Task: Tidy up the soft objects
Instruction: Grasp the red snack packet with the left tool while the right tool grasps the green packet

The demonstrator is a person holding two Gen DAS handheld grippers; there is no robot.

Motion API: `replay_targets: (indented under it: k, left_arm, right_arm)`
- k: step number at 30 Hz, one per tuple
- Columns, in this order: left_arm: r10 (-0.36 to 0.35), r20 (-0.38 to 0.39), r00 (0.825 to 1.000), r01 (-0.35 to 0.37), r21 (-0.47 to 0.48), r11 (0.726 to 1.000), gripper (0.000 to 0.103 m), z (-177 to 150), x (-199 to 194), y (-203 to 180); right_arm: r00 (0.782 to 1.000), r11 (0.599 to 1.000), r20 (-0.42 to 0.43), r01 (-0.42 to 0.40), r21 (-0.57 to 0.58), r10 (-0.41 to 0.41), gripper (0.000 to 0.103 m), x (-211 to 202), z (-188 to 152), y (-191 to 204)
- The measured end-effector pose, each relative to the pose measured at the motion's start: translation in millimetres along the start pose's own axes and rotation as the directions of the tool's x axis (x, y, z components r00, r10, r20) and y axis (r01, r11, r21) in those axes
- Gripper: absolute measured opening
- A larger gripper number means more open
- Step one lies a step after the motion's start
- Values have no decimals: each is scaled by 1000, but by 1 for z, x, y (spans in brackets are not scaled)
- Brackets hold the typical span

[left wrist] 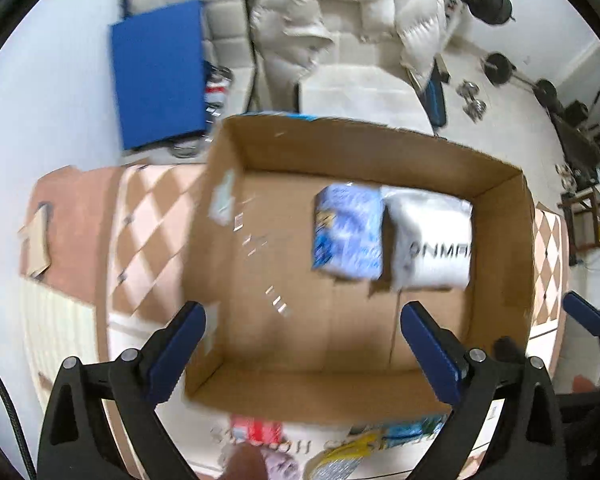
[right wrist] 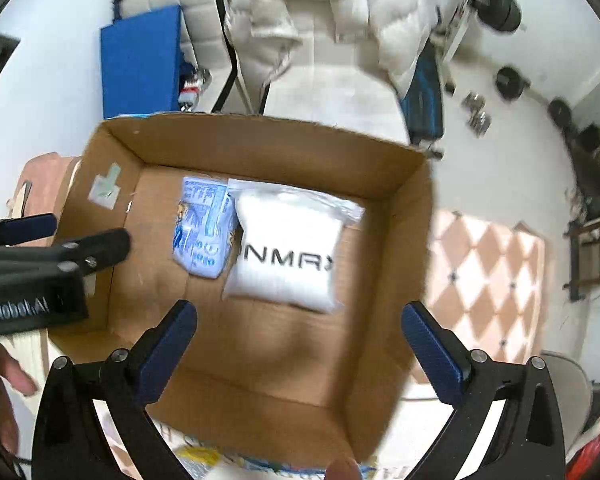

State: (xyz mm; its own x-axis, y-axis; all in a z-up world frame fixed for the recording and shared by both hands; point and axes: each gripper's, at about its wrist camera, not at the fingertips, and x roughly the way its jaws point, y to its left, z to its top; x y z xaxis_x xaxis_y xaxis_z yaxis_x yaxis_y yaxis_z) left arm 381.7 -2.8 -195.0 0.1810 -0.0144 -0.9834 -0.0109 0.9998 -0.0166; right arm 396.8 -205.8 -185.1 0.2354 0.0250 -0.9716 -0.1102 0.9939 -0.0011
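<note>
An open cardboard box (left wrist: pixel 504 240) (right wrist: pixel 404 216) stands on a checked cloth. Two soft packs lie side by side on its floor: a blue printed pack (left wrist: pixel 350 236) (right wrist: pixel 202 232) and a white pack with black letters (left wrist: pixel 432 246) (right wrist: pixel 286 252). My left gripper (left wrist: pixel 304 320) hangs above the box, open, with nothing between its fingers. My right gripper (right wrist: pixel 300 320) is also open and empty over the box, just in front of the white pack. The left gripper's black body (right wrist: pixel 40 272) shows at the left in the right wrist view.
More colourful packs (left wrist: pixel 380 440) lie on the surface in front of the box. Behind it a white padded jacket (left wrist: pixel 348 12) rests on a chair, with a blue board (left wrist: pixel 160 76) to its left. Dumbbells (left wrist: pixel 474 100) and weight plates lie on the floor at the right.
</note>
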Motion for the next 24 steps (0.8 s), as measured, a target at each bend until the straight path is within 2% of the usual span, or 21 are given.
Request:
replay_targets:
  k: [1,2,4,7,9,10,12,14,15,16,18,20,21,22,23,24]
  left_arm:
    - [31,11,999,-31,-17,999,100,-20,-9,8]
    - [45,10,999,-44,-32,999,100,-23,-5,16]
    - [62,8,998,-61,-78,995,100,-56,-10,33]
    - [118,-16,993,-119,-94,988,100,-87,1,47]
    - [135,-62,989,-140,-99,985,100,-103,19,55]
    - [109,-104,989,-120,-115,986,100,-116,32,63]
    - [89,-158,983,-111,-139,984,100,-131,51,73]
    - [100,-164,981,-124,-143,982,100,-143,59,80]
    - [120,-159,980,-143,-137,980,100,-148,63,83]
    - [138,-156,978,-158,-131,979,100,-154,67,87]
    - [118,-171,978,-142,-137,980,100,-163,74,93]
    - [101,-183,978,-127,-139,982,100,-170,81,98]
    - [102,-185,977,-128,-132,983,100,-171,83,99]
    - [109,-185,977,-132,-116,984,100,-174,85,101]
    - [114,-186,976,-136,-109,985,100,-175,85,102]
    - [113,-187,976,-135,-106,985,100,-177,87,104]
  right_arm:
    - [1000,1000,13,-7,1,7,103,-5,-5,-1]
    - [1000,1000,15,-20,11,20,103,-13,-19,-2]
    - [999,998,4,-47,32,47,103,-20,-39,-3]
    - [993,987,-59,-95,129,103,103,-19,-88,-8]
    - [984,965,-91,-127,231,151,103,-13,-115,-17]
    - [975,937,-98,-159,312,199,103,-6,-131,-22]
    - [939,843,-106,-240,481,328,103,18,-163,-26]
    - [911,775,-115,-265,574,396,96,43,-180,-20]
    - [907,759,-115,-263,595,404,94,52,-183,-17]
    - [911,746,-107,-253,616,398,93,60,-187,-13]
    - [936,745,-88,-213,632,341,93,78,-188,-4]
    - [943,726,-82,-191,661,323,91,95,-185,1]
    - [939,694,-59,-208,689,339,85,103,-185,1]
    - [933,672,-44,-224,706,357,67,109,-187,1]
    - [925,646,-25,-245,723,379,55,119,-188,1]
    - [926,649,-33,-239,722,376,53,125,-190,2]
